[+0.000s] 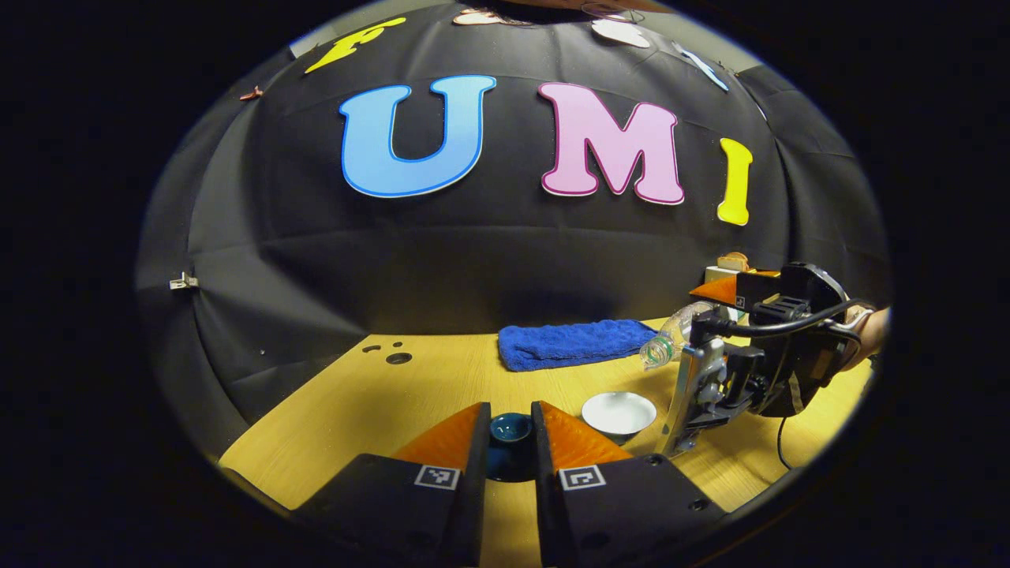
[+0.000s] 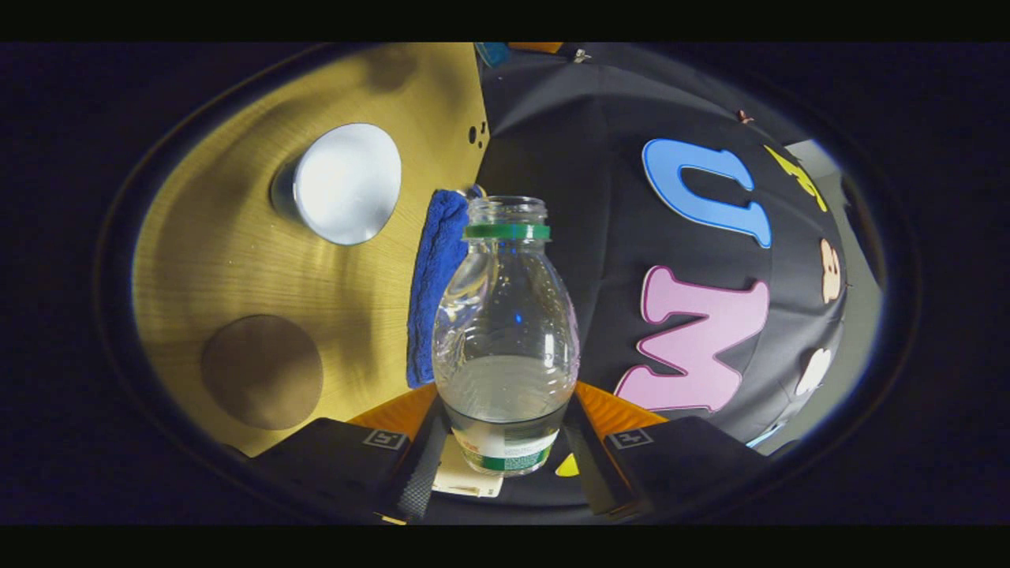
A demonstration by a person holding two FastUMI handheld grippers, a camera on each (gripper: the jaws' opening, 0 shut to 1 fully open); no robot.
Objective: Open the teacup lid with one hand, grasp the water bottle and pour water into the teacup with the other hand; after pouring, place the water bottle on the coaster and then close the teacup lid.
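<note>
The right gripper point(image 2: 505, 430) has its jaws pressed on both sides of the clear water bottle point(image 2: 505, 331), holding it tipped on its side above the white teacup point(image 1: 619, 412) on the tabletop point(image 1: 379, 402). The left gripper point(image 1: 510, 434) has its jaws closed on the dark blue lid point(image 1: 510, 428), held up. A brown coaster point(image 2: 261, 371) lies near the cup, a blue towel point(image 1: 572, 343) behind.

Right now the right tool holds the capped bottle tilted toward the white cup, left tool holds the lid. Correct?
One error: the bottle is uncapped. The right gripper view shows its open mouth above the green ring. The rest stands: right tool grips it tilted toward the white cup, left tool holds the lid.
</note>
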